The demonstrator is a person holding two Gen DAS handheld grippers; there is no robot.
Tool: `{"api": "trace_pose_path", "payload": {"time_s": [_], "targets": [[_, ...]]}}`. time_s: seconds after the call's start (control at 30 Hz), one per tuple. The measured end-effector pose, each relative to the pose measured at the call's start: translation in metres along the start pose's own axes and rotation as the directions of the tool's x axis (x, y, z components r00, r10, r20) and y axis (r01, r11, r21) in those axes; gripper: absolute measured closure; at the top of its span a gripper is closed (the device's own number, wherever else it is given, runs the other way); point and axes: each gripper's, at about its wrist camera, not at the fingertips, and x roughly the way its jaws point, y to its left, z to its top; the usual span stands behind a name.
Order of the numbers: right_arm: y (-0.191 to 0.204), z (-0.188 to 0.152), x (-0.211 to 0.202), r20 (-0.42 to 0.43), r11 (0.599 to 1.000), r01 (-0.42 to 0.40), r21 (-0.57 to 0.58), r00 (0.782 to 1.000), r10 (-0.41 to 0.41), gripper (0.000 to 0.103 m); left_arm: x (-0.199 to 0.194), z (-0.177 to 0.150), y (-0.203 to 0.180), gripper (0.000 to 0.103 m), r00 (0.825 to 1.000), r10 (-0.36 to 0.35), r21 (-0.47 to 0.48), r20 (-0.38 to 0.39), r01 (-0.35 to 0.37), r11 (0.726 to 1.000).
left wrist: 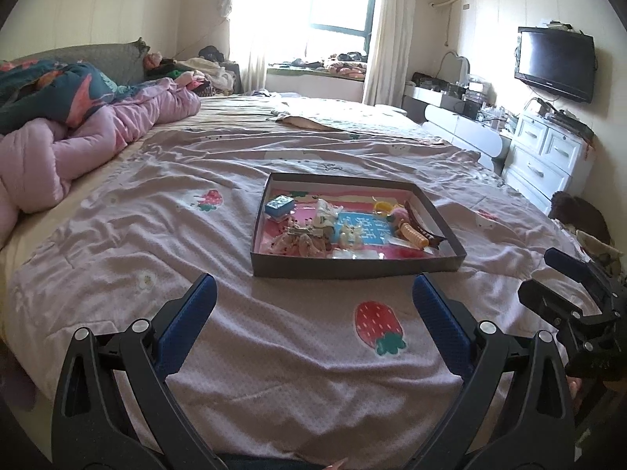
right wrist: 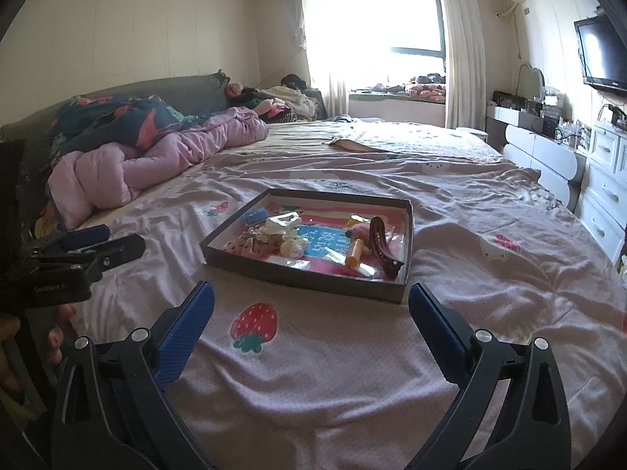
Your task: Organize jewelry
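A shallow dark box lid [left wrist: 352, 269] lies on the bed, also in the right wrist view [right wrist: 298, 272]. It holds several hair accessories: a brown hair claw [right wrist: 386, 250], an orange clip [left wrist: 416, 235], a small blue box [left wrist: 279, 206], white pieces and clear packets. My left gripper [left wrist: 313, 297] is open and empty, just short of the box's near wall. My right gripper [right wrist: 311, 301] is open and empty, also near the box's front edge. Each gripper shows in the other's view, the right one [left wrist: 580, 286] and the left one [right wrist: 86, 243].
The bed has a pink sheet with strawberry prints [left wrist: 378, 325]. A bunched pink quilt [left wrist: 78, 141] lies at the left. White drawers [left wrist: 548, 156] and a wall TV [left wrist: 556, 62] stand at the right. A bright window [right wrist: 376, 11] is at the back.
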Motion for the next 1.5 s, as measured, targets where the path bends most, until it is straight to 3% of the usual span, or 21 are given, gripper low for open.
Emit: {"api": "trace_pose_path", "payload": {"time_s": [0.33, 0.8, 1.5], "targets": [[0.001, -0.018, -0.005, 0.018, 0.999, 0.035, 0.019, 0.999, -0.035, 0.007, -0.007, -0.022, -0.005, 0.011, 1.000, 0.008, 0.000, 0.006, -0.008, 1.000], [0.007, -0.022, -0.017, 0.097, 0.998, 0.063, -0.018, 0.993, -0.061, 0.007, -0.012, -0.024, -0.003, 0.011, 0.999, 0.018, -0.004, 0.042, -0.018, 1.000], [0.008, -0.023, -0.013, 0.079, 0.998, 0.054, -0.019, 0.996, -0.052, 0.007, -0.016, -0.021, -0.002, 0.011, 0.998, 0.030, -0.008, 0.048, -0.029, 1.000]]}}
